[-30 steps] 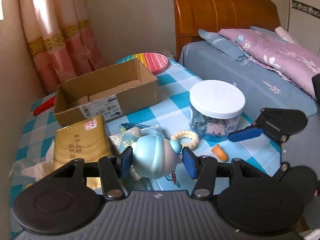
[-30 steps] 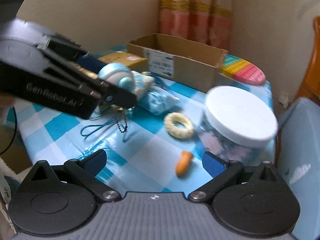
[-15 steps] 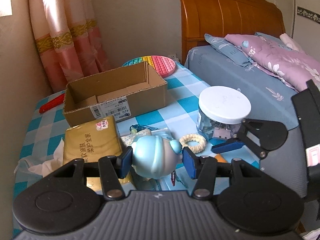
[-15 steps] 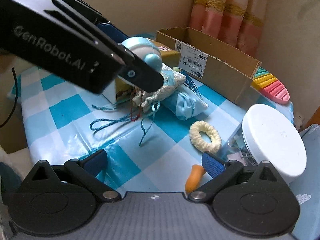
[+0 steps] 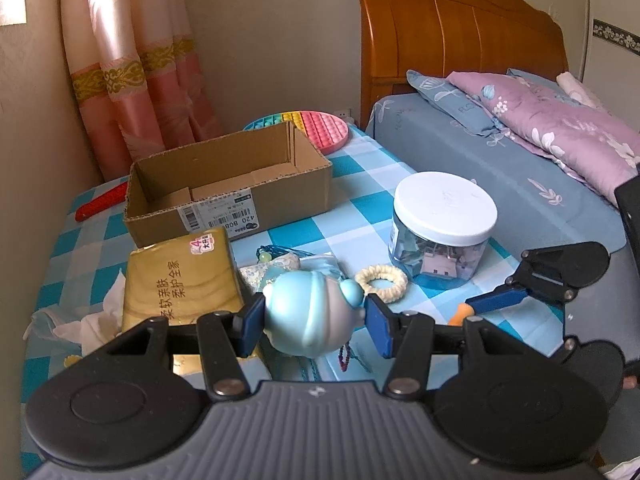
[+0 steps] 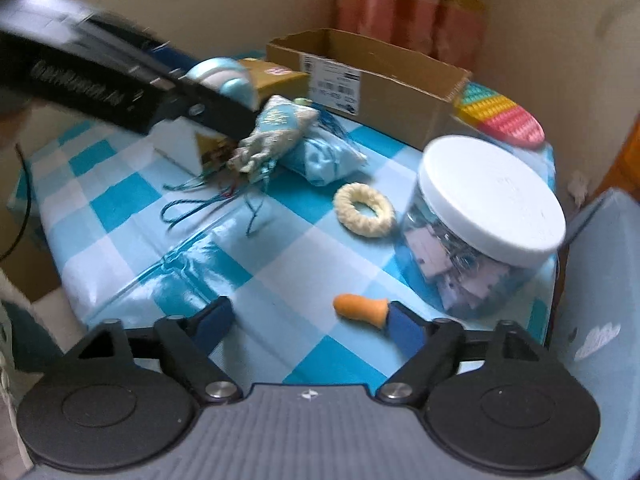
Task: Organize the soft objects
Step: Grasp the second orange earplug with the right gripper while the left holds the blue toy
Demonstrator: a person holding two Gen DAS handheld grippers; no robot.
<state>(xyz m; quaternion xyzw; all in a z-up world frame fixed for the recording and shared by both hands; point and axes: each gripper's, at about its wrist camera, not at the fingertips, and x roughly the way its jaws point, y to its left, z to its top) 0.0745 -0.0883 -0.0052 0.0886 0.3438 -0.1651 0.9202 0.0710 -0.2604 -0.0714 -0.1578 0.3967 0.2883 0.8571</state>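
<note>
The left claw (image 5: 313, 325) pinches a pale blue squishy toy (image 5: 310, 314) above the checked desk (image 5: 360, 200); the right claw (image 6: 308, 322) hangs spread, its blue pad touching an orange earplug (image 6: 360, 309). Beyond lies the cardboard box (image 5: 228, 184). To land well, the toy should clear the box's near wall before release.

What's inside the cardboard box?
The cardboard box shows only bare cardboard and folded inner flaps in the left wrist view. Its near wall hides the floor strip behind it.

Left claw (image 6: 224, 120) motion-blurred in right view; jar (image 6: 480, 232) contents unclear.
</note>
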